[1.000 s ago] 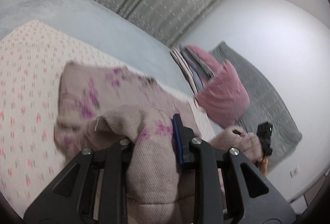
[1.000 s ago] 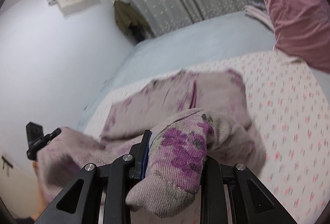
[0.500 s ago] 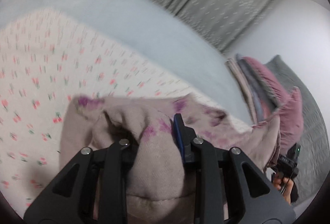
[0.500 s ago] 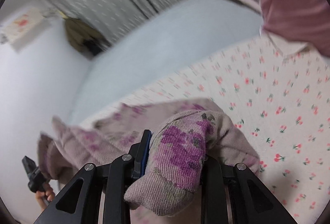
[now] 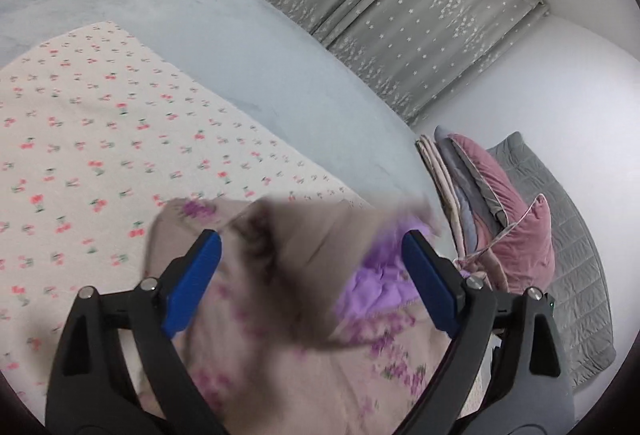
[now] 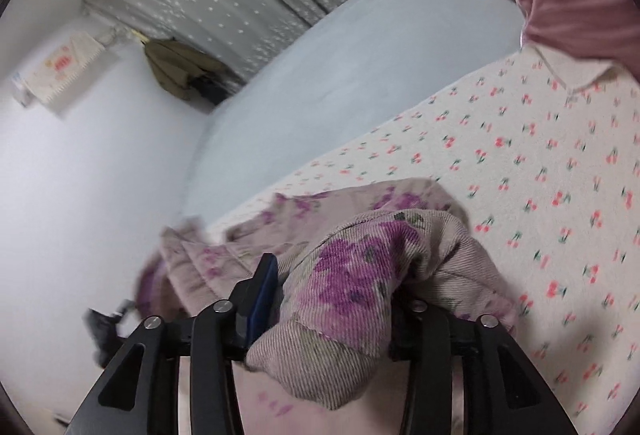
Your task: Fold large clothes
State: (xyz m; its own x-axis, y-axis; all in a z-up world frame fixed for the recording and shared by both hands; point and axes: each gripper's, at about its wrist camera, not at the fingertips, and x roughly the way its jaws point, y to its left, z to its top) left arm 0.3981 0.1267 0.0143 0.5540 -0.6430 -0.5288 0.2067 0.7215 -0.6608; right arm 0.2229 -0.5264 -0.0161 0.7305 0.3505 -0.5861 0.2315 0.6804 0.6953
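Cherry-print bedspread [image 5: 100, 139] lies beneath; my left gripper [image 5: 312, 275] gapes wide above the floral garment [image 6: 352, 275], while my right gripper [image 6: 340, 299] clamps a fold to carry over.

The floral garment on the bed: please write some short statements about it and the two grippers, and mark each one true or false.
1. The left gripper is shut on the floral garment. False: its blue pads stand wide apart and the cloth lies loose between them.
2. The right gripper is shut on a fold of the garment. True.
3. The garment lies on a cherry-print sheet. True.
4. The curtain is plain red. False: it is grey with small white stars.
5. A pink cushion stands by the wall. True.
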